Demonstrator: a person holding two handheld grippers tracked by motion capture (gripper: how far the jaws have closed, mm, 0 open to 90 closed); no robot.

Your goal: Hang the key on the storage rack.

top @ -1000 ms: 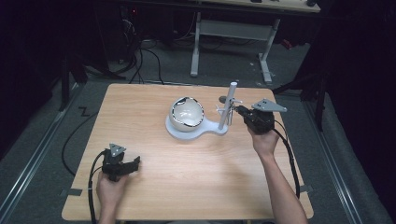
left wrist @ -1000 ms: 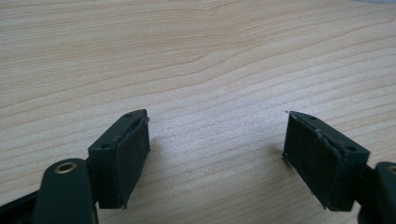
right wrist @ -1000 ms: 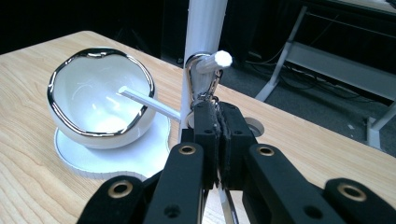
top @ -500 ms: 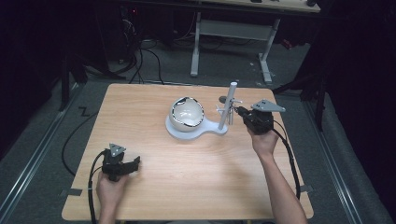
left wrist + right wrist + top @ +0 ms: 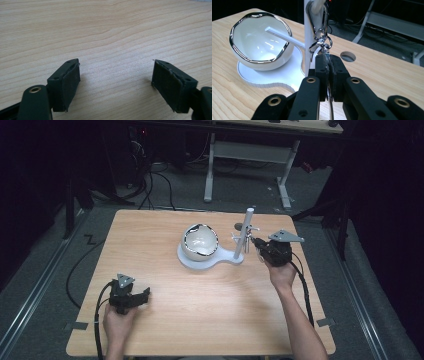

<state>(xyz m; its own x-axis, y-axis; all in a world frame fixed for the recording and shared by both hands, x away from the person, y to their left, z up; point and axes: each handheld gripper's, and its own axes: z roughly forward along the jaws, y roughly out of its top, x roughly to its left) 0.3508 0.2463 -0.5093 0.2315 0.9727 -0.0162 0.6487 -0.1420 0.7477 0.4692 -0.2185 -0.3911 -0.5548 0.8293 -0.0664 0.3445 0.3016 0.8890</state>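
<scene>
High view: a wooden table (image 5: 200,320) carries a white stand (image 5: 222,258) near the middle of its far half, consisting of a flat base, an upright post (image 5: 245,232) at the base's right end and a thin arm reaching over a white bowl with a silver rim (image 5: 199,241) that sits on the base's left part. A metal clip (image 5: 246,234), with a small silver link below it, hangs on the post's right side. The right gripper (image 5: 256,243) is held level beside the post, toward the table's right edge, jaws pointing left at the clip. Right gripper view: the right gripper (image 5: 328,60) has its jaws pressed together on a thin silver piece that runs down from the clip's (image 5: 319,27) lower link; the pads meet with only that piece between them. The bowl (image 5: 260,41) stands just left of the post (image 5: 308,37), and a round cable hole (image 5: 348,56) lies in the table beyond. The left gripper (image 5: 145,296) rests near the table's near left corner, well apart from the stand. Left gripper view: the left gripper (image 5: 116,82) has its jaws wide apart with bare wood between them
</scene>
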